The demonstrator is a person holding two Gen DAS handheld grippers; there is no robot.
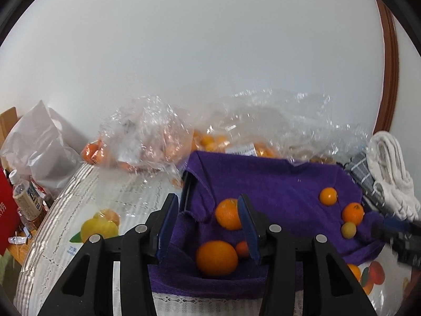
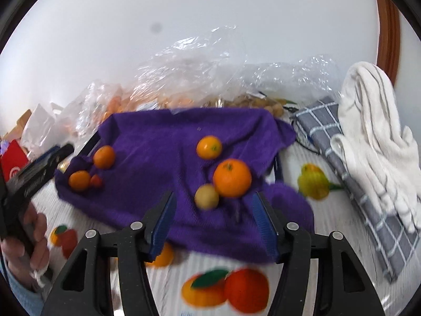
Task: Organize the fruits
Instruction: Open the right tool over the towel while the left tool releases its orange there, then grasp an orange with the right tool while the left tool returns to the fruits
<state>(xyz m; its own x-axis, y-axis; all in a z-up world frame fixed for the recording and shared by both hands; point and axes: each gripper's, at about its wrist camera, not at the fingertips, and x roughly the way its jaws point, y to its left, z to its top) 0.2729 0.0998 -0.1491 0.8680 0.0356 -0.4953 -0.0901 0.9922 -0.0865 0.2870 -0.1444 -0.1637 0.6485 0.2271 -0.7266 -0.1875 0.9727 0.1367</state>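
Observation:
A purple towel [image 1: 263, 181] [image 2: 163, 137] lies over a black tray on the table. Several fruits sit on it. In the left wrist view my left gripper [image 1: 208, 226] is open above a large orange [image 1: 217, 258], a small reddish fruit [image 1: 242, 248] and another orange [image 1: 227, 213]. In the right wrist view my right gripper [image 2: 214, 223] is open just before a big orange [image 2: 232, 174], a pale yellow fruit [image 2: 206, 196] and a smaller orange [image 2: 209, 147]. Both grippers are empty.
Clear plastic bags of oranges [image 1: 147, 142] and brown fruit [image 2: 252, 102] stand behind the towel. A folded checked cloth [image 2: 339, 158] and a white towel [image 2: 373, 142] lie at the right. A bottle [image 1: 25, 200] and a white bag [image 1: 42, 142] are at the left table edge.

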